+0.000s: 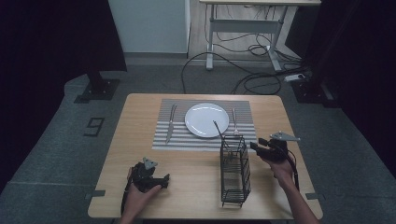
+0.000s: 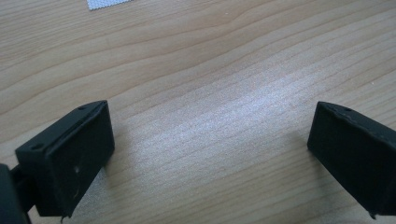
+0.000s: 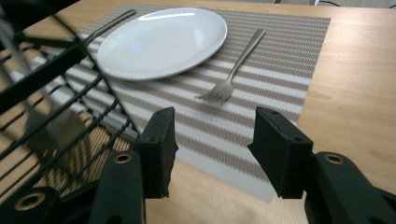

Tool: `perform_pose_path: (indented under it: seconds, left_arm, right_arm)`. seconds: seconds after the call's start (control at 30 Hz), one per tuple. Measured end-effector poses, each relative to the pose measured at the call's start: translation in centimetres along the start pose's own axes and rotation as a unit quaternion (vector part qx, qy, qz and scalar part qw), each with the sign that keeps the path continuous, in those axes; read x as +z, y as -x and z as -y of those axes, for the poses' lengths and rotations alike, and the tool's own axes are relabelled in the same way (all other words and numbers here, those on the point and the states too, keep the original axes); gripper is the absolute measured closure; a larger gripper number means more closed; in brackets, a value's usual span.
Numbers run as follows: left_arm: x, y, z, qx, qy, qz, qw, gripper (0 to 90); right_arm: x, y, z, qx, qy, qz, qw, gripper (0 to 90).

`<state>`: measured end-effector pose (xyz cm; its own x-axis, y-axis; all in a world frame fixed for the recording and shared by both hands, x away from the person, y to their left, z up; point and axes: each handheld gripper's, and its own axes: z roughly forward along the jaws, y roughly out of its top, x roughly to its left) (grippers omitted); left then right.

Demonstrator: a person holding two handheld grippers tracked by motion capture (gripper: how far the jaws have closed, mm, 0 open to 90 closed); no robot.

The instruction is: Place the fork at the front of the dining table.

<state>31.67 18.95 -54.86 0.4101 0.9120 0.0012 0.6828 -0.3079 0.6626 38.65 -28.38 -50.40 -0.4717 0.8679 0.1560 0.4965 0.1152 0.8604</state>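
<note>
Cutlery lay set out on the striped placemat (image 1: 204,122) at the far side of the worktop (image 1: 196,172): a fork (image 3: 232,70) on the plate's right, a knife (image 1: 170,122) on its left, and the white plate (image 1: 206,119) between them. From my remote seat I saw the right gripper (image 3: 212,142) near the worktop's right edge, just beside the black wire basket (image 1: 235,170), which stood upright toward the near side with a utensil handle (image 1: 217,128) sticking out of its top toward the plate. The right jaws stood about half open with nothing between them; only placemat showed through the gap. The fork lay flat ahead of those jaws and slightly to their right in the right gripper view, apart from them, its tines pointing back toward the gripper and its handle running away beside the plate's rim. The basket's wires crowded the left of that view, close to the left jaw, though I could not tell whether they touched.

The left gripper (image 2: 210,154) sat low over bare wood at the near left of the worktop, well apart from the basket. Its jaws were spread wide and held nothing, with only wood grain between them.
</note>
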Motion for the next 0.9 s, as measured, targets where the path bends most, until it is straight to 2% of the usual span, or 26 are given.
perform_pose_path:
  seconds: [0.13,0.37,0.53,0.9]
  left_arm:
    - [0.0,0.0,0.0,0.000,0.000,0.000,1.0000,0.5]
    - [0.0,0.0,0.0,0.000,0.000,0.000,1.0000,0.5]
    - [0.0,0.0,0.0,-0.001,0.000,0.000,1.0000,0.5]
    - [-0.1,0.0,0.1,0.000,0.000,0.001,1.0000,0.5]
  right_arm:
    - [-1.3,-0.4,1.0,-0.008,-0.003,-0.004,1.0000,48.0]
    - [-2.6,-0.9,2.4,-0.018,-0.011,-0.005,0.9998,47.5]
    - [-3.7,-0.8,3.6,-0.012,-0.018,-0.004,0.9998,47.3]
    - [-5.4,-1.0,6.0,-0.016,-0.030,0.000,0.9994,46.7]
